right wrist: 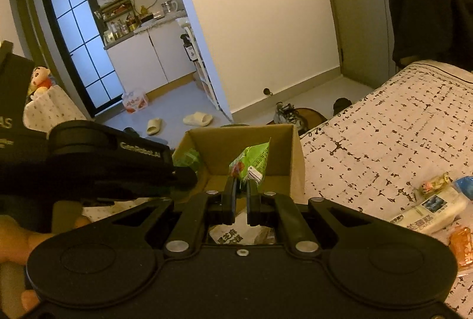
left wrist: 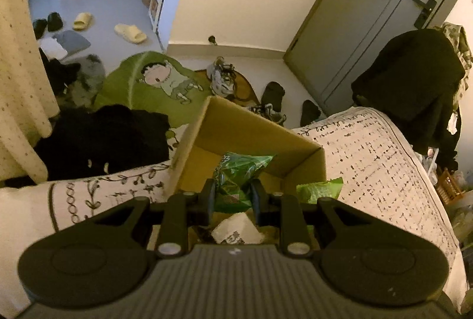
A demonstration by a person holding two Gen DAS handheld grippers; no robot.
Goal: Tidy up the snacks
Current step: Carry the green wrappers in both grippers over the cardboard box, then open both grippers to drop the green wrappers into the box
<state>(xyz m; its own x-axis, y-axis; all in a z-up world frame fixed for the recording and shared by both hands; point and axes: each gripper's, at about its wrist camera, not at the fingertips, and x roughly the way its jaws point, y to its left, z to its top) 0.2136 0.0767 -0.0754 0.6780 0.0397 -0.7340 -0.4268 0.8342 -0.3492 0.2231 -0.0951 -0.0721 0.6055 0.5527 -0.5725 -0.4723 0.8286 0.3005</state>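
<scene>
- I see the bed (left wrist: 369,147) running wide and bare to my right; the open cardboard box (left wrist: 251,135) sits at its edge, floor beyond.
- My left gripper (left wrist: 232,194) clamps a dark green snack bag (left wrist: 236,177) above the box.
- My right gripper (right wrist: 241,194) is pinched tight on a light green snack bag (right wrist: 254,159), also over the box.
- One white packet (right wrist: 233,233) lies inside; roughly four more snacks (right wrist: 434,212) wait on the bed, right.

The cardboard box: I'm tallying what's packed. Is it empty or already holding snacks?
Holding snacks. A white packet lies on the floor of the cardboard box, below the green bags.
</scene>
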